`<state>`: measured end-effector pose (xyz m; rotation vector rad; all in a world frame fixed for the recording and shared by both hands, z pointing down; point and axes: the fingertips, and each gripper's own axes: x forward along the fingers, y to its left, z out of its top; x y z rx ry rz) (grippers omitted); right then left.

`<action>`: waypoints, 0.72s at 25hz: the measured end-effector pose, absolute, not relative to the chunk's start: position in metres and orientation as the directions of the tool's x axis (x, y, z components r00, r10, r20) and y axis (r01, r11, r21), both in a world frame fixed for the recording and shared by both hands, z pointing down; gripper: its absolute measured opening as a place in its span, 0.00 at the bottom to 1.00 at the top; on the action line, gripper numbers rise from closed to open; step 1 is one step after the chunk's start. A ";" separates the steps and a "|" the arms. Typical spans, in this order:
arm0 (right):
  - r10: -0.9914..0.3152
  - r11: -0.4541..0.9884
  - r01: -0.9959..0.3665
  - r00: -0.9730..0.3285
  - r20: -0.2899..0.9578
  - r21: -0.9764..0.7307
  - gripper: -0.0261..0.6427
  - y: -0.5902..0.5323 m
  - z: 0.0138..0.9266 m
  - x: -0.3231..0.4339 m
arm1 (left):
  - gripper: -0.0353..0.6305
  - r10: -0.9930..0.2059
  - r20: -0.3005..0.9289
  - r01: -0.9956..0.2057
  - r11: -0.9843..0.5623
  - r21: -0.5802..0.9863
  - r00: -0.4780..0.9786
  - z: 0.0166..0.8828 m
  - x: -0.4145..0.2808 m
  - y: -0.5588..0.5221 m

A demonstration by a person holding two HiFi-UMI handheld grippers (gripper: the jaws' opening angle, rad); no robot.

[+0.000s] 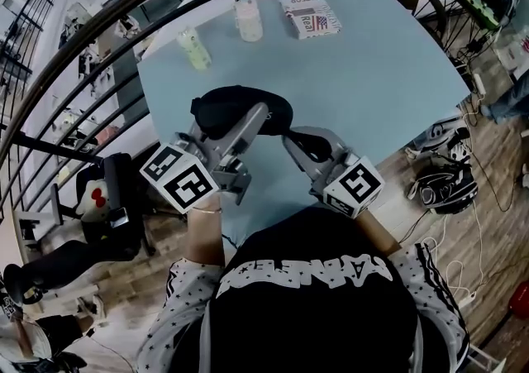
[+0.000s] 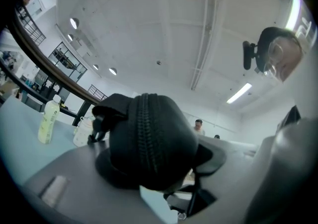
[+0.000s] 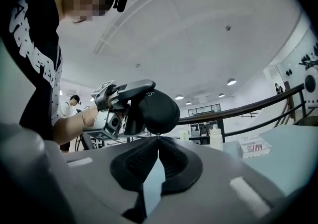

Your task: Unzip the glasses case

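pale blue bench (image 1: 372, 74) fills the head view. a dark curved railing (image 1: 99, 24) sweeps round behind its far and left edges. off the right edge there's wooden floor (image 1: 496, 189) with a black bag (image 1: 446, 185) lying on it. only the two gripper views catch what's overhead: a white ceiling, round lamps and strip lights.

along the bench's far edge sit a pale green bottle (image 1: 193, 49), a white bottle (image 1: 248, 18) and a printed box (image 1: 308, 13) with a stars-and-stripes flag on it. the lettering looks like "dustor" and "rea…", though it's too small to be sure.

now the glasses case (image 1: 235, 111): black, held up off the surface by the bench's near edge, clenched between the jaws of the left claw (image 1: 258, 119). the left gripper view looks straight at its end, where the zip teeth run up over the middle, closed along what shows. the right gripper view gives the other side, with the left claw clamped on the case. the right claw (image 1: 293, 141) is there too, pads pinched together, tips meeting right at the case's underside.
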<state>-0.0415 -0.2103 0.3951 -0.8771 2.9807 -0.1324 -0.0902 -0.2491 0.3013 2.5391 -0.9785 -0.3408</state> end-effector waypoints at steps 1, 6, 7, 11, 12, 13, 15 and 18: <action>-0.542 0.838 -0.539 -0.840 -0.006 -0.087 0.05 -0.210 0.395 -0.041 | 0.05 -0.683 -0.080 -0.588 -0.677 0.443 0.726 0.301 -0.090 -0.249; -0.543 0.839 -0.544 -0.839 0.040 -0.017 0.05 -0.209 0.399 -0.040 | 0.05 -0.674 -0.069 -0.577 -0.676 0.458 0.735 0.306 -0.091 -0.248; -0.542 0.840 -0.543 -0.839 0.049 -0.005 0.05 -0.209 0.399 -0.040 | 0.05 -0.673 -0.071 -0.574 -0.676 0.462 0.736 0.307 -0.091 -0.248; -0.541 0.841 -0.537 -0.838 0.079 0.060 0.05 -0.208 0.405 -0.041 | 0.05 -0.669 -0.062 -0.573 -0.677 0.461 0.741 0.312 -0.092 -0.245; -0.543 0.839 -0.539 -0.836 0.082 0.073 0.05 -0.208 0.406 -0.041 | 0.05 -0.668 -0.060 -0.573 -0.677 0.461 0.741 0.313 -0.093 -0.244; -0.548 0.836 -0.542 -0.832 0.083 0.079 0.05 -0.209 0.406 -0.040 | 0.05 -0.669 -0.060 -0.573 -0.676 0.463 0.741 0.314 -0.093 -0.244; -0.560 0.829 -0.554 -0.824 0.089 0.082 0.05 -0.211 0.406 -0.037 | 0.05 -0.672 -0.060 -0.575 -0.673 0.464 0.738 0.316 -0.094 -0.243; -0.572 0.820 -0.564 -0.815 0.097 0.096 0.05 -0.214 0.407 -0.033 | 0.05 -0.671 -0.060 -0.571 -0.671 0.472 0.739 0.318 -0.094 -0.242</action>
